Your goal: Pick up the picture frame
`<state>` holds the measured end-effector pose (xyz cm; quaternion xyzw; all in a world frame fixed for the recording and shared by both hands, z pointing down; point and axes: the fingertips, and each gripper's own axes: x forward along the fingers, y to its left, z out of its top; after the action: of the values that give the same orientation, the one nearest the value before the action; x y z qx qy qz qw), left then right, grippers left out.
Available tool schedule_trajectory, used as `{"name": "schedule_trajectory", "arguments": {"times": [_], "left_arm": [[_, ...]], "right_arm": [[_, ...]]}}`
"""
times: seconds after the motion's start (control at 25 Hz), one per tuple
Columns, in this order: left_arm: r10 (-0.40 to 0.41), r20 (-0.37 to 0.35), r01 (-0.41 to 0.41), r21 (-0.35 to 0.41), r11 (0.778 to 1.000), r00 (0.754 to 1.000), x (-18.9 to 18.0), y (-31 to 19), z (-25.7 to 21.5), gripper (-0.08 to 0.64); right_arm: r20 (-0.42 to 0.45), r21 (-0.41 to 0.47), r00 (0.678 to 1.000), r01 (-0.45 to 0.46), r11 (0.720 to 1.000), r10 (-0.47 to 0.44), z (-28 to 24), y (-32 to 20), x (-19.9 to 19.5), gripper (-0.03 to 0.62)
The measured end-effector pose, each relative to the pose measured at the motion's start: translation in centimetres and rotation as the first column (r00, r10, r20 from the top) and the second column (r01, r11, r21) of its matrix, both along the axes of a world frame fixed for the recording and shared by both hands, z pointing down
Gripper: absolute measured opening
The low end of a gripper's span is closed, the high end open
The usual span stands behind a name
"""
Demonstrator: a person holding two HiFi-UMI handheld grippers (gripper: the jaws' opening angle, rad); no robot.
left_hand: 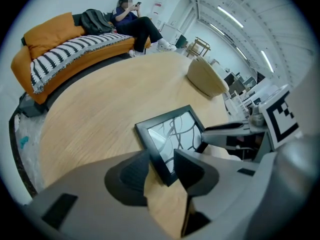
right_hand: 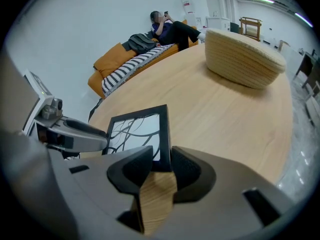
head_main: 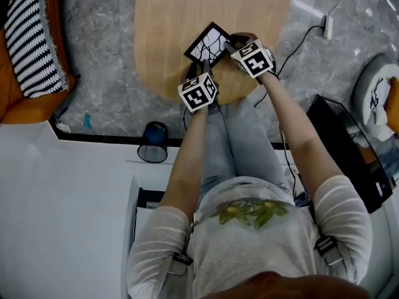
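Observation:
A black picture frame (head_main: 209, 44) with a branch drawing lies near the front edge of the oval wooden table (head_main: 165, 17). My left gripper (head_main: 201, 68) stands at its near corner. In the left gripper view that corner (left_hand: 165, 171) sits between the jaws of the left gripper (left_hand: 161, 166), which look open with the pads close on both sides. My right gripper (head_main: 233, 43) is at the frame's right side. In the right gripper view the frame's right border (right_hand: 164, 134) lies between the open jaws of the right gripper (right_hand: 161, 164), with a gap on the left.
A woven basket (right_hand: 243, 56) stands farther along the table. An orange sofa with a striped blanket (head_main: 28, 42) is on the left, and a person (left_hand: 132, 21) sits on it. A dark bin (head_main: 153, 141) and a black box (head_main: 349, 148) stand on the floor.

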<state>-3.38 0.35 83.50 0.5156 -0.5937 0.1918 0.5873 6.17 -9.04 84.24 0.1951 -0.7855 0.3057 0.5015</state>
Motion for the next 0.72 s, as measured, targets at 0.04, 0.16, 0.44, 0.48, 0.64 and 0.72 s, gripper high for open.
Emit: {"name": "schedule_trajectory", "arguments": {"times": [0.04,0.16,0.44,0.48,0.64,0.72], "left_arm": [[0.004,0.015,-0.004,-0.007,1.0,1.0,0.0,0.0,0.0,0.163],[0.0,0.047,0.002,-0.022,1.0,0.999,-0.2,0.1,0.1,0.156],[-0.097,0.066,0.105,-0.129,0.986,0.993,-0.8,1.0,1.5,0.213],[-0.106,0.07,0.114,-0.134,0.984,0.992,-0.8,1.0,1.5,0.212],[-0.1,0.076,0.11,-0.137,0.984,0.992,-0.6,1.1,1.4,0.205],[-0.096,0.077,0.107,-0.144,0.984,0.992,-0.5,1.1,1.4,0.195]], "right_arm": [[0.005,-0.004,1.0,-0.004,1.0,0.004,0.0,0.0,0.0,0.124],[0.015,-0.011,1.0,-0.003,1.0,0.003,0.2,0.0,0.1,0.124],[0.017,-0.016,1.0,-0.016,1.0,0.016,0.2,0.0,-0.1,0.126],[0.019,-0.016,1.0,-0.018,1.0,0.018,0.2,0.0,-0.1,0.126],[0.033,-0.008,0.999,-0.011,1.0,0.011,0.3,0.0,-0.1,0.126],[0.025,-0.012,1.0,-0.01,1.0,0.011,0.3,0.0,-0.1,0.126]]}}
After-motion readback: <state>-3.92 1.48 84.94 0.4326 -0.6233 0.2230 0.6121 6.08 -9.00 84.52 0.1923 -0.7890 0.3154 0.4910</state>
